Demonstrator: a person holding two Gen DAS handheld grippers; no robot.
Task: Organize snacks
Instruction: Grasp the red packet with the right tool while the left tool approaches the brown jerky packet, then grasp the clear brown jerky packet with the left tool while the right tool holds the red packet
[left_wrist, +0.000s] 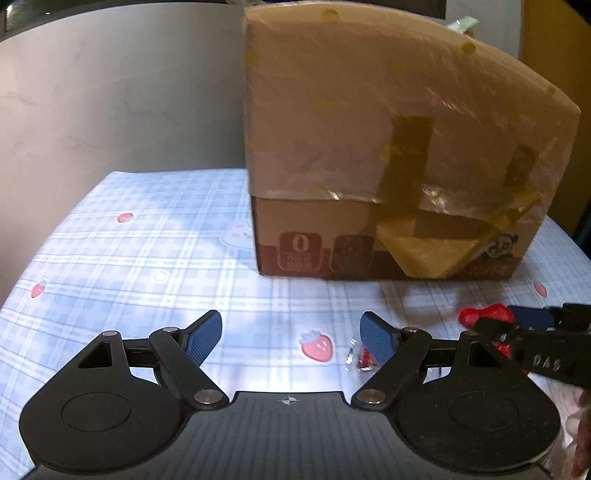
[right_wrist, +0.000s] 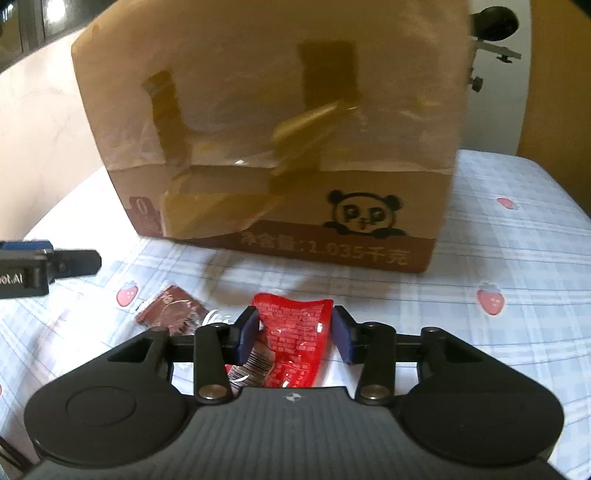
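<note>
The left gripper (left_wrist: 291, 334) hovers low over the desk (left_wrist: 147, 236) with its jaws spread wide and nothing between them. It points toward the bare checked cloth in front of the cardboard box (left_wrist: 369, 129), probably so that it stays clear of the working side while remaining ready for the next snack.

A dark brown snack packet (right_wrist: 171, 308) lies flat on the cloth between the two grippers, just left of the right gripper's near finger. It is not touched and appears to wait its turn.

The red snack packet (right_wrist: 295, 332) lies on the cloth directly in front of the box. The right gripper (right_wrist: 293, 330) straddles it, one blue pad on each side. The left pad (right_wrist: 246, 332) sits against the packet's edge; the right pad (right_wrist: 341, 334) is at or just off the opposite edge, so a firm pinch cannot be confirmed. The jaws stand partly closed. The packet is flat and thin, which likely explains the steep downward approach.

The box stands upright behind both packets, wrapped in clear film and brown tape. Its top is out of view, so whether it is open cannot be told.
</note>
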